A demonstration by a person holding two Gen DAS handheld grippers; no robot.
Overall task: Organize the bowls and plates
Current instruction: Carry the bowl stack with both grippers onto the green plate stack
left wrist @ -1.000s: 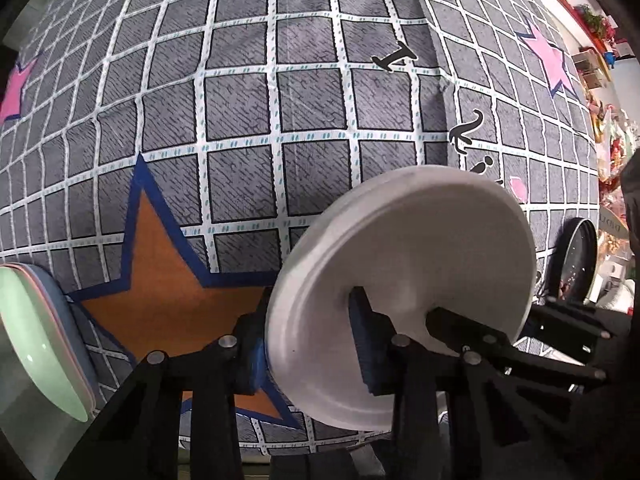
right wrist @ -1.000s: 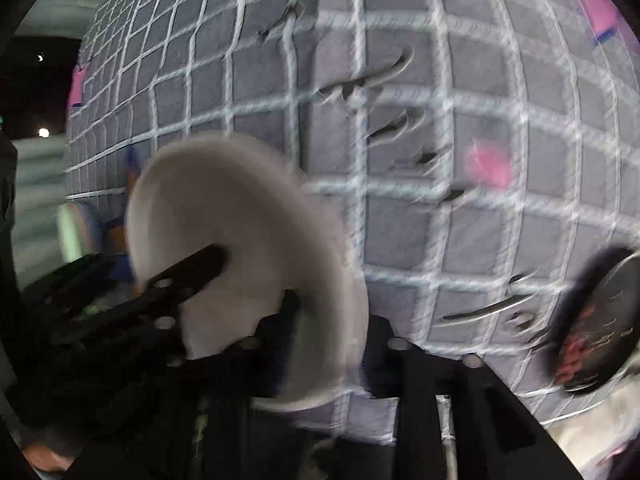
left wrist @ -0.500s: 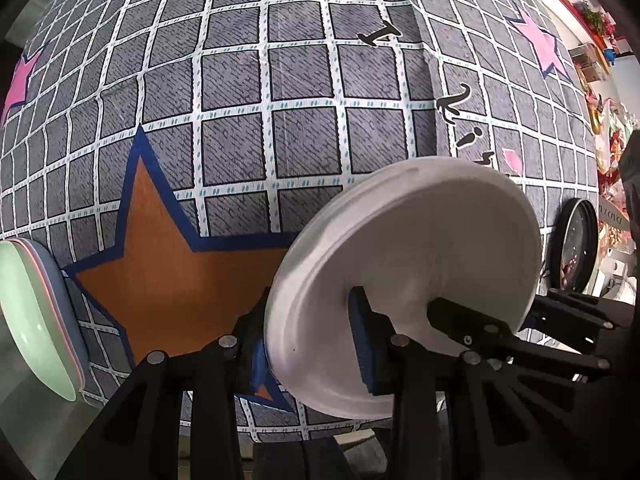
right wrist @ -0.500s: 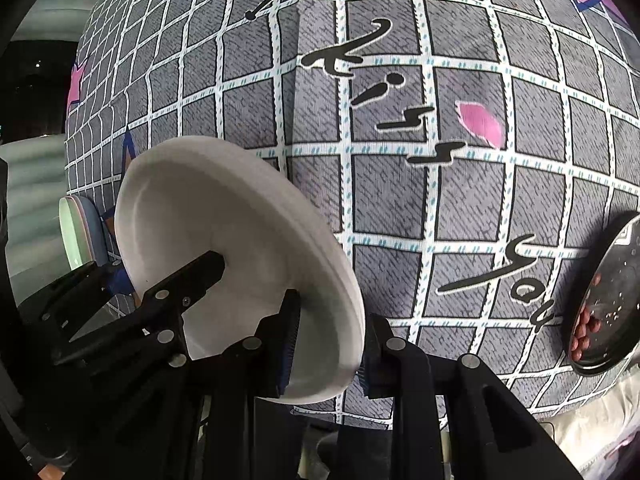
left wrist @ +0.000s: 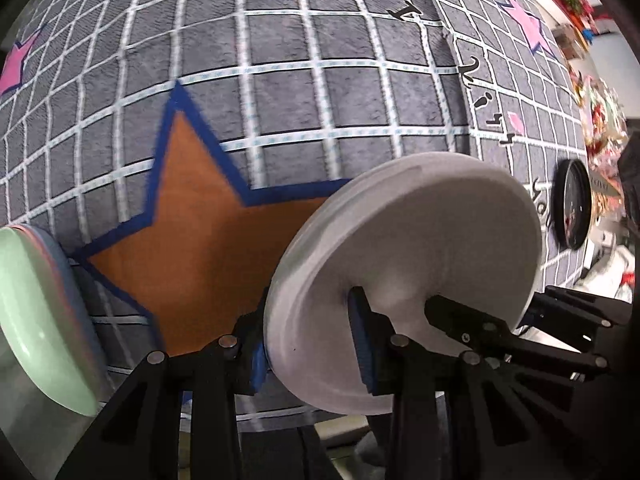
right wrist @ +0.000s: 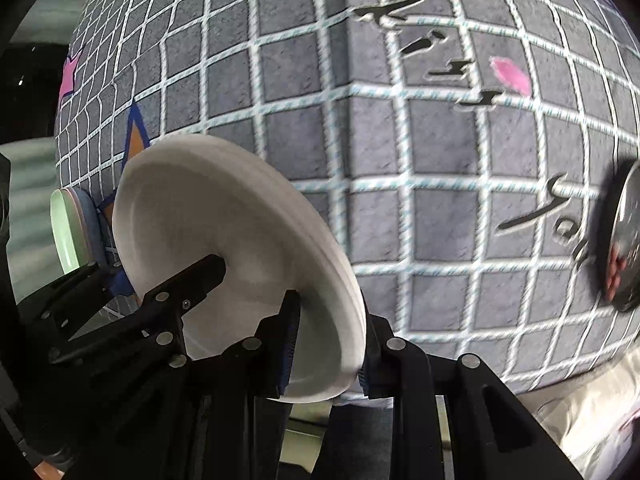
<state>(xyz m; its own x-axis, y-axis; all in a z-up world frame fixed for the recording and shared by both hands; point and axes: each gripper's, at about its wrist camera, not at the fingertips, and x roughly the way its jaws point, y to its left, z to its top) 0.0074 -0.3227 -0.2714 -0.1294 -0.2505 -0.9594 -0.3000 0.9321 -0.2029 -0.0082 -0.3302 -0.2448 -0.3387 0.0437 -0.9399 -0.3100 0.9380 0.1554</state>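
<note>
Left gripper (left wrist: 308, 344): clamped on the near-left rim of the white plate (left wrist: 404, 280), one blue-padded finger under the rim and one on the inner face.
Right gripper (right wrist: 326, 344): closed on the opposite rim of the same plate (right wrist: 224, 240), blue pads pressed to both sides of the edge; its black fingers also show at the lower right of the left wrist view.
White plate: held between the two grippers, tilted with its hollow face toward the cameras, raised above the cloth and not touching it.
Tablecloth (left wrist: 280, 100): grey with a white grid, covering the table beneath the plate; black handwritten lettering runs across it in the right wrist view.
Orange star (left wrist: 208, 248): blue-edged print on the cloth, just behind and left of the plate.
Stack at left (left wrist: 36, 320): a pale green dish on top of pink and blue ones, resting at the cloth's left edge, well apart from the held plate.
Black dish (left wrist: 574, 204): at the far right edge of the cloth; small reddish pieces lie in it, too blurred to identify.
Pink stars (left wrist: 524, 26): printed far back on the cloth.
</note>
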